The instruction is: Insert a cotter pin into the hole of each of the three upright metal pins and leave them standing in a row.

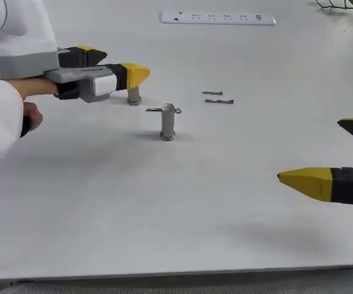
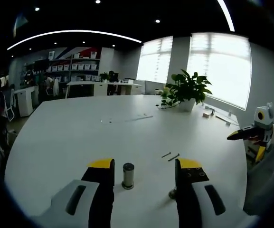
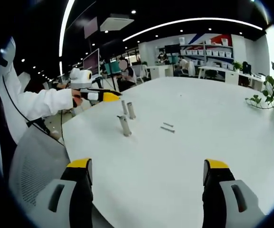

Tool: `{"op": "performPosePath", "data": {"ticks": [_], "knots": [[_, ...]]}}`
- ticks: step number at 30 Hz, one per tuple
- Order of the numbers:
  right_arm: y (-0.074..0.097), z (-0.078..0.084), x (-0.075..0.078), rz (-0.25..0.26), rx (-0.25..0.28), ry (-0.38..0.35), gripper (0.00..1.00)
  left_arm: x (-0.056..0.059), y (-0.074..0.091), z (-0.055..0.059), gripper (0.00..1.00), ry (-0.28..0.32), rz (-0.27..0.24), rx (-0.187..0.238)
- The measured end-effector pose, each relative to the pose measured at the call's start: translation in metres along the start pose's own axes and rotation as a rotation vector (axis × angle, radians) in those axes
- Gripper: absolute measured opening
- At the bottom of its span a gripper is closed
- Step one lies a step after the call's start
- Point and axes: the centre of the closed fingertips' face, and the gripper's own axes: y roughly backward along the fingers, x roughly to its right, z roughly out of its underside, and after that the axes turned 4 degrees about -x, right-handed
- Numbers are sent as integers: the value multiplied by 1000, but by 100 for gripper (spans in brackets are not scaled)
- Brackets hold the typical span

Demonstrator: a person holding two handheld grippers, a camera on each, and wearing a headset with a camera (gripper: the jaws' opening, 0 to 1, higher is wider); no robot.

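An upright metal pin [image 1: 167, 125] stands mid-table with a cotter pin [image 1: 158, 110] through its top. A second pin [image 1: 134, 96] stands just below the yellow tips of my left gripper [image 1: 116, 64], which is open and holds nothing. Between that gripper's jaws in the left gripper view stands a pin [image 2: 127, 175]; another [image 2: 173, 192] is half hidden by the right jaw. Two loose cotter pins [image 1: 218, 98] lie to the right. My right gripper [image 1: 311, 150] hovers open at the right edge. Three pins [image 3: 127, 115] stand close together in the right gripper view.
A white power strip [image 1: 218, 18] lies at the table's far edge, with a wire basket [image 1: 347, 5] at the far right corner. A potted plant [image 2: 186, 90] stands across the table. The near table edge [image 1: 176, 272] runs along the bottom.
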Motion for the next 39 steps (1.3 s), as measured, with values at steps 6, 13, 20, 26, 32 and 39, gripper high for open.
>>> {"op": "performPosePath", "data": {"ticks": [6,13,20,26,32,39], "knots": [[1,4,1,-2,-18,-5,95,-2,-15,9,42,-47,-12,-40],[2,7,1,3,-20,-19,94,-11,-29,16,35,-61,-30,-97],[0,11,1,9,-35,-19,94,-19,-39,25,31,-87,-58,-137],[0,12,5,6,-41,-16,93,-20,-44,31,29,-90,-50,-156],[-2,16,8,7,-55,-20,92,-23,-48,34,22,-84,-63,-161],[-2,16,3,3,-56,-23,91,-28,-51,38,16,-92,-73,-174]]}}
